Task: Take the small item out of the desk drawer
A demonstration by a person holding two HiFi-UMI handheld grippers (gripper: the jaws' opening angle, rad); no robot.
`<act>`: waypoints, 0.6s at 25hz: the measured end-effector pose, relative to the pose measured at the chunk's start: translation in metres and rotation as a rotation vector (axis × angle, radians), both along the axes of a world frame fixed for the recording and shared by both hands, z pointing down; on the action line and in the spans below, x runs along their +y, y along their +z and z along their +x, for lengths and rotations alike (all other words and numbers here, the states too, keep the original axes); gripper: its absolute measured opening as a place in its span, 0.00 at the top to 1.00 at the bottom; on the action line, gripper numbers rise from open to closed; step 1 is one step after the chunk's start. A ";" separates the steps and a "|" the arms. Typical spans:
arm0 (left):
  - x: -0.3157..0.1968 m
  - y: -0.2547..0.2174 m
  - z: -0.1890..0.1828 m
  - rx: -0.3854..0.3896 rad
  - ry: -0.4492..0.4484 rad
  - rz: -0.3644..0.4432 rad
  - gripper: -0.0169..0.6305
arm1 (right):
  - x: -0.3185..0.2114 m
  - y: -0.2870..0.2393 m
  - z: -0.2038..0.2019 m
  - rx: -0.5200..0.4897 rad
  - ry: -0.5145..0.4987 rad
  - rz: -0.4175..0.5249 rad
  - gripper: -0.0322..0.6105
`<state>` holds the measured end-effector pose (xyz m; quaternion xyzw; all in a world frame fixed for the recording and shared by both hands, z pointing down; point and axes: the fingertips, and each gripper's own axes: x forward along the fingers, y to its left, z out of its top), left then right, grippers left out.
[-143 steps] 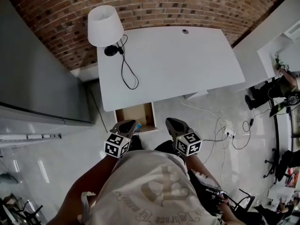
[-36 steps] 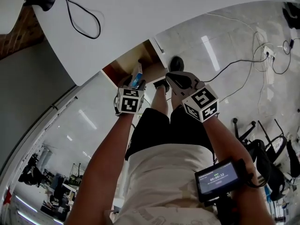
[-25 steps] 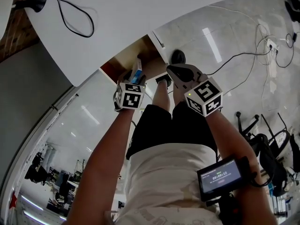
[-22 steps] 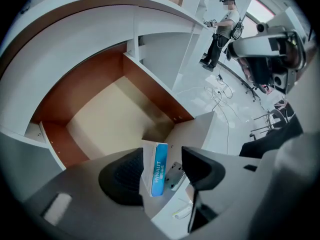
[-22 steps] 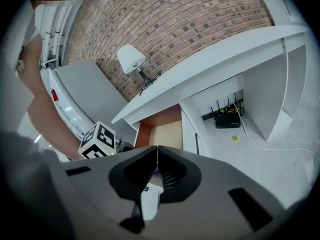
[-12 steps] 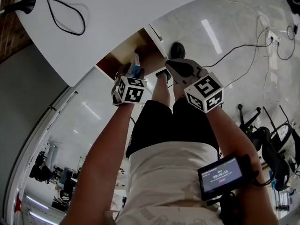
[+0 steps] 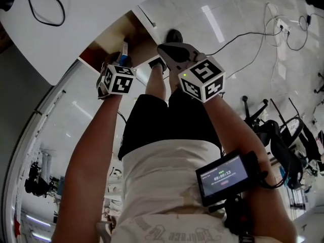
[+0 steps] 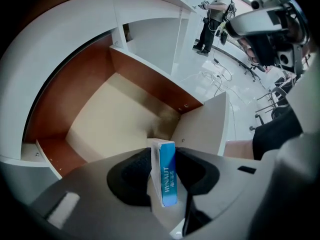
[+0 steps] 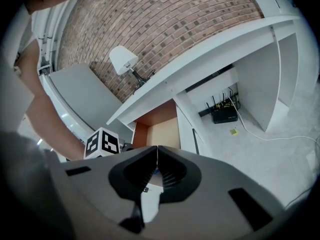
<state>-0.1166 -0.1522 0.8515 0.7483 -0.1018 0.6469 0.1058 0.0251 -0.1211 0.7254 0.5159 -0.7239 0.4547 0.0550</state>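
A small blue-and-white box (image 8: pixel 168 181) stands on edge between the jaws of my left gripper (image 8: pixel 162 151). The jaws have just been closing and both pads now press its sides. This gripper points straight down over the open desk drawer (image 8: pixel 150 79), whose pale floor is bare. In the head view the left gripper (image 7: pixel 121 61) hangs at the drawer (image 7: pixel 98 48) with the box (image 7: pixel 123 52) sticking out past it. My right gripper (image 7: pixel 169 48) hovers just right of the drawer, shut with nothing in it; its tips (image 9: pixel 157 149) meet.
The white desk top (image 7: pixel 76 24) carries a black cable (image 7: pixel 45 9), and a lamp (image 9: pixel 124 59) stands by the brick wall. A black router (image 9: pixel 224 115) sits under the desk. Cables (image 7: pixel 253 32) trail over the floor. The person's shoe (image 7: pixel 174 34) is below the grippers.
The head view has swung, so both grippers sit higher and further left in the picture. The left gripper's cube has rolled a little. The box stays between its jaws over the drawer.
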 end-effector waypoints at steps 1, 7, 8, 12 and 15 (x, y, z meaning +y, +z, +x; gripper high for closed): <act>-0.002 0.000 -0.001 -0.006 0.001 0.010 0.77 | 0.000 0.001 -0.001 -0.004 0.001 0.002 0.94; 0.002 0.003 -0.001 -0.006 0.011 0.015 0.83 | 0.012 0.003 0.004 -0.002 -0.004 -0.016 0.94; -0.002 0.003 -0.001 -0.003 0.019 0.017 0.83 | 0.010 0.002 0.004 -0.001 -0.002 -0.013 0.94; -0.009 0.003 -0.004 -0.007 0.025 0.023 0.84 | 0.007 0.003 0.001 -0.006 -0.009 -0.014 0.94; -0.011 0.004 -0.002 -0.006 0.022 0.013 0.84 | 0.005 0.004 0.002 -0.004 -0.006 -0.020 0.94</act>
